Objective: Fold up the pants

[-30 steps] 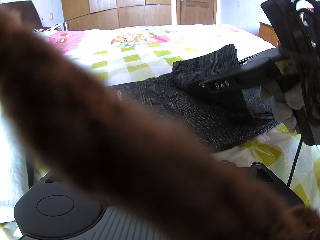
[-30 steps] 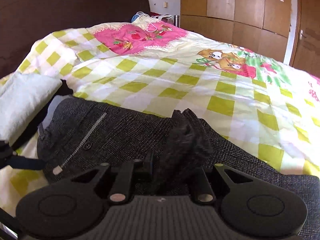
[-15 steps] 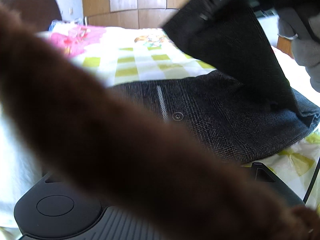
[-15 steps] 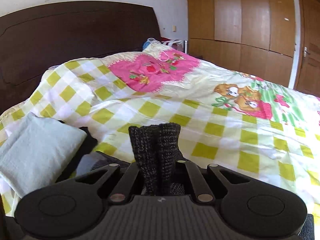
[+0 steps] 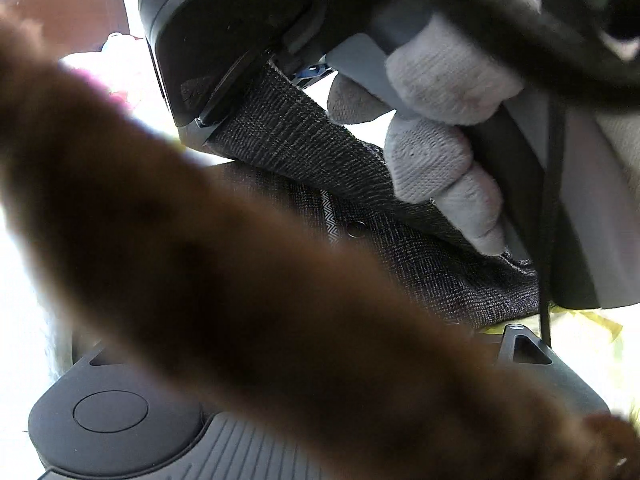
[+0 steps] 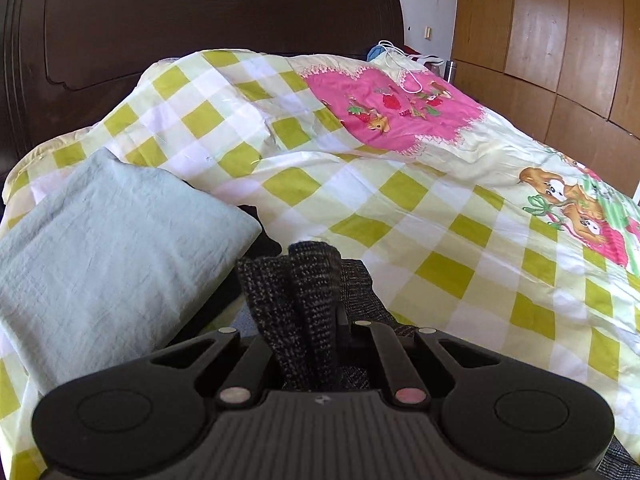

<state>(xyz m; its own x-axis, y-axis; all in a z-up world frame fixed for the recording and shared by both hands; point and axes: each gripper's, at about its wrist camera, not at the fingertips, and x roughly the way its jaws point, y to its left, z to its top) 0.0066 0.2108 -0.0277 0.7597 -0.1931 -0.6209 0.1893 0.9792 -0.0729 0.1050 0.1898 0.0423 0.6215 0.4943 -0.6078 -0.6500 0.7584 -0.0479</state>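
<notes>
1. Bedroom: green-and-white checked quilt with pink cartoon patch (image 6: 400, 184) covers the bed, dark wooden headboard (image 6: 200, 20) at top, brown wardrobe (image 6: 560, 32) upper right.
2. Right gripper (image 6: 308, 344) – clamped on a bunched fold of the dark grey woven pants (image 6: 304, 300), bottom centre.
3. Pale green folded cloth (image 6: 104, 248) lies at left.
4. Left wrist view: blurred brown strap (image 5: 240, 280) hides the left gripper – jaw state can't be told; white-gloved hand (image 5: 440, 152) at right, pants beneath.

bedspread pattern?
Yellow-green and white checks with a pink cartoon panel on the bedspread; clearest in the right wrist view.
</notes>
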